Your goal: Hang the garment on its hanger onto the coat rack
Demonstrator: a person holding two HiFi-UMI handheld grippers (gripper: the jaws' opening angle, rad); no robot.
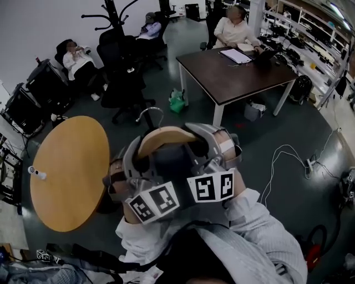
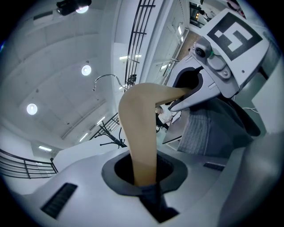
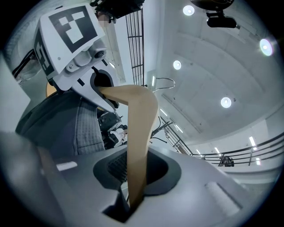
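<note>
In the head view, the hanger (image 1: 166, 136) is held at both ends, the left tool (image 1: 140, 156) clamped on one end and the right tool (image 1: 198, 145) on the other. The garment (image 1: 166, 166) is draped beneath the hanger, a round bench (image 1: 66, 172) lies left of it and the rack (image 1: 113, 16) stands well beyond it. In the left gripper view, the left tool's jaws are seen narrowed onto the hanger's wooden arm, and in the right gripper view the right tool's jaws are pinched on its other arm.

No readable text, no legible labels
</note>
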